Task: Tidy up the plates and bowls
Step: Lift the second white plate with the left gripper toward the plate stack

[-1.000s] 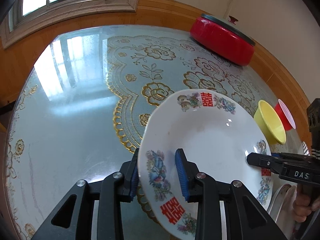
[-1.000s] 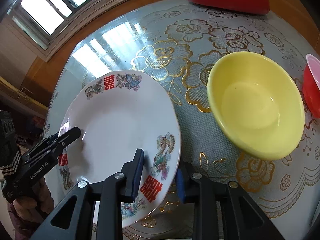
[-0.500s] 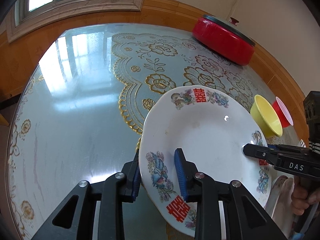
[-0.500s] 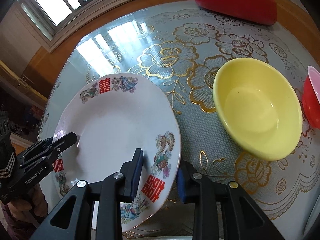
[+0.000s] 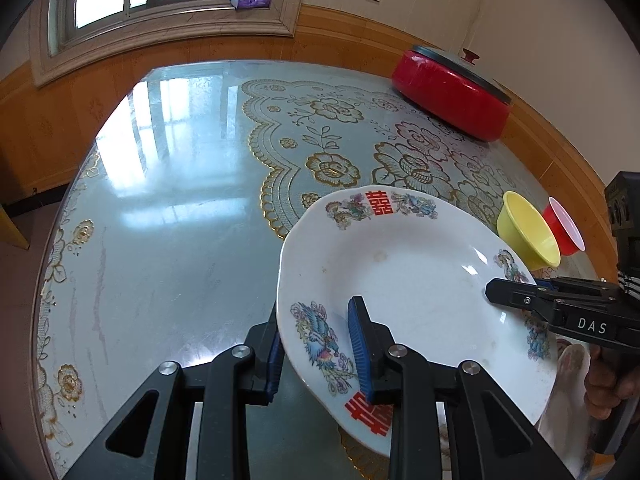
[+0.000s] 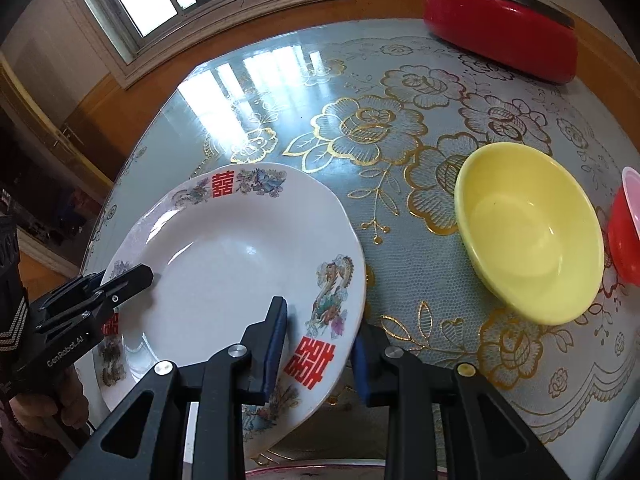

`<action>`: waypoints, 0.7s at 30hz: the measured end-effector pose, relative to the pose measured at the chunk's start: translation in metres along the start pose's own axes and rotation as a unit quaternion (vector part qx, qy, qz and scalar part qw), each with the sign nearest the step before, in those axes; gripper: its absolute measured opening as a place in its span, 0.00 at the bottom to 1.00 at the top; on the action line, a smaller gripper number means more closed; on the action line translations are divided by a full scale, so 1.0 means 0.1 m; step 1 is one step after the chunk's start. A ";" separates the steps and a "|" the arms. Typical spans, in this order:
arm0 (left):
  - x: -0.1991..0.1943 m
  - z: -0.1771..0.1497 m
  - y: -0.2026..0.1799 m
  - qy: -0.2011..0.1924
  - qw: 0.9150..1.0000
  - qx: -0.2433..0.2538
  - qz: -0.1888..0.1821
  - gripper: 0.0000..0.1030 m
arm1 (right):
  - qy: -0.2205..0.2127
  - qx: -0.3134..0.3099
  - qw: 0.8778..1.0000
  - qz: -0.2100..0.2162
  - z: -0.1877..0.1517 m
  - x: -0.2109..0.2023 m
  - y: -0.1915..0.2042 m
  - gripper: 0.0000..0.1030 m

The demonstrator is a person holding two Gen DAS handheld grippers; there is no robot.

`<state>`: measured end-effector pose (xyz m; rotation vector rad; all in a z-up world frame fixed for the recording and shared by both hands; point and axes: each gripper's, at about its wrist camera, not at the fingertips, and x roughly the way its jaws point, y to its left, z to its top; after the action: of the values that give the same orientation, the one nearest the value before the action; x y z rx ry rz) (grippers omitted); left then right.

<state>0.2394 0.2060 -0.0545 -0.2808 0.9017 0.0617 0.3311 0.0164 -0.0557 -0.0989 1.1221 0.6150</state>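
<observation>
A white plate (image 5: 420,280) with red characters and floral prints hangs above the table, held at opposite rims. My left gripper (image 5: 316,332) is shut on its near-left rim, one blue pad above and one below. On the opposite rim my right gripper (image 6: 320,328) is shut on the plate (image 6: 224,272). Each gripper shows in the other's view: the right gripper (image 5: 520,296) and the left gripper (image 6: 124,280). A yellow bowl (image 6: 528,228) and a red bowl (image 6: 624,232) stand side by side on the table.
A red lidded pot (image 5: 452,92) sits at the far side of the glass-topped table (image 5: 160,240) with its gold lace cloth. Part of another plate (image 5: 568,364) shows below the held one. The yellow bowl (image 5: 528,236) and red bowl (image 5: 564,228) are at the right.
Both grippers have carried the plate a short way across the table, still gripping its rims. The right gripper has rolled a little, and the plate lies slightly flatter.
</observation>
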 end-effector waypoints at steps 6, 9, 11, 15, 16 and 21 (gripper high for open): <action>-0.04 -0.05 0.00 -0.003 1.000 -0.001 0.002 0.29 | -0.002 -0.022 1.000 -0.009 0.01 -0.02 0.07 0.28; -0.07 -0.09 -0.03 -0.007 1.000 0.004 0.005 0.29 | -0.003 -0.020 1.000 -0.005 -0.02 -0.02 0.05 0.28; -0.10 -0.10 -0.03 -0.010 1.000 0.002 0.004 0.29 | -0.008 -0.028 1.000 -0.004 -0.05 -0.04 0.07 0.28; -0.13 -0.11 -0.01 -0.016 1.000 -0.002 0.006 0.30 | -0.015 -0.048 0.999 -0.002 -0.11 -0.09 0.13 0.28; -0.14 -0.12 -0.02 -0.017 1.000 -0.001 0.006 0.30 | -0.016 -0.051 0.999 -0.003 -0.12 -0.11 0.13 0.28; -0.19 -0.15 -0.03 -0.022 1.000 -0.003 0.007 0.30 | -0.026 -0.063 0.998 -0.005 -0.15 -0.18 0.17 0.28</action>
<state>0.2167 0.2001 -0.0475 -0.2789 0.8602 0.0830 0.3050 0.0176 -0.0435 -0.1947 1.0317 0.6756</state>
